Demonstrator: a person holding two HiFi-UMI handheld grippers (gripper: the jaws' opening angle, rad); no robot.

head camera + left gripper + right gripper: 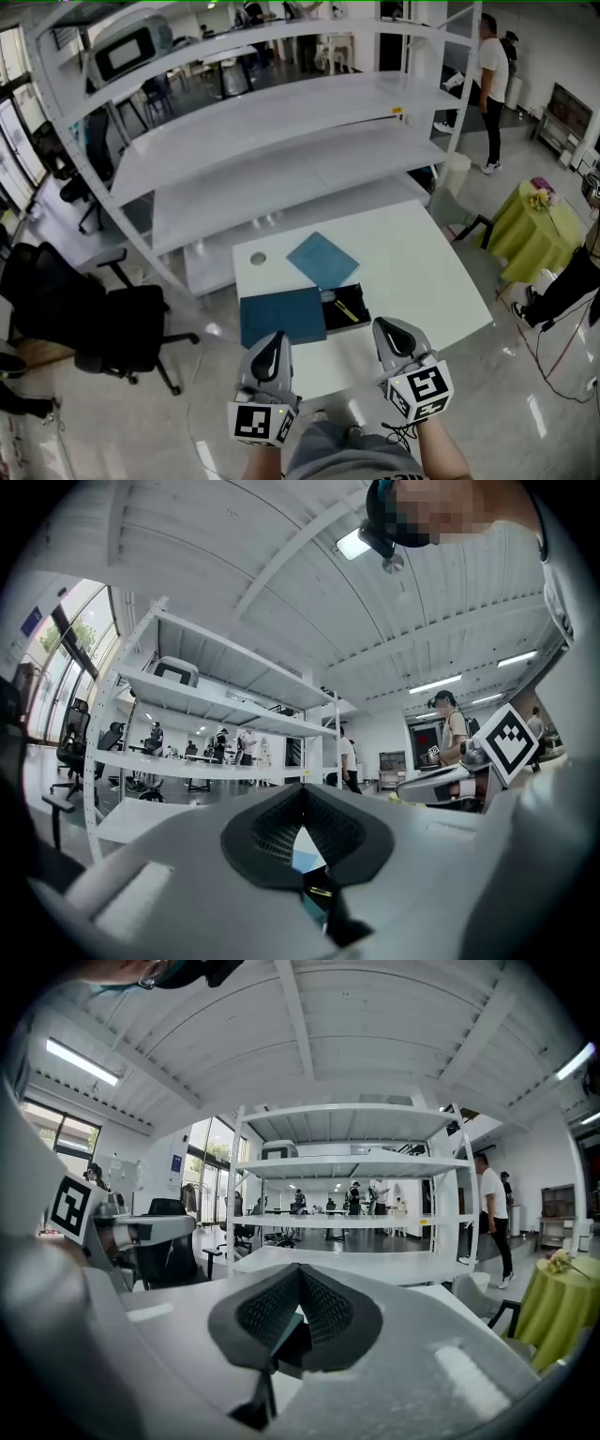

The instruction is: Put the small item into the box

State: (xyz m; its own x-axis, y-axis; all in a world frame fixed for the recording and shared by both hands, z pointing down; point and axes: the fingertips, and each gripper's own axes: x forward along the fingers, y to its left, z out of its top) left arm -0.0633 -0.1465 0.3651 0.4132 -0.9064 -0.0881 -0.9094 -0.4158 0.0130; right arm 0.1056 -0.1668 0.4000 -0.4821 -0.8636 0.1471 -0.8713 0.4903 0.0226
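An open box lies on the white table (422, 272), with its dark teal lid (281, 316) flat at the left. Its black tray (349, 317) holds a thin yellow item (347, 309). A lighter blue square sheet (322, 259) rests just behind the box. A small round grey item (258, 258) sits near the table's far left corner. My left gripper (272, 345) hovers at the lid's front edge, shut and empty. My right gripper (389, 330) is beside the tray's front right, also shut and empty. In the left gripper view, the left gripper (302, 803) shows blue through its gap.
A white shelving rack (281, 141) stands right behind the table. A black office chair (103, 319) is on the floor at the left. A round table with a green cloth (534, 234) and a standing person (489, 84) are at the right.
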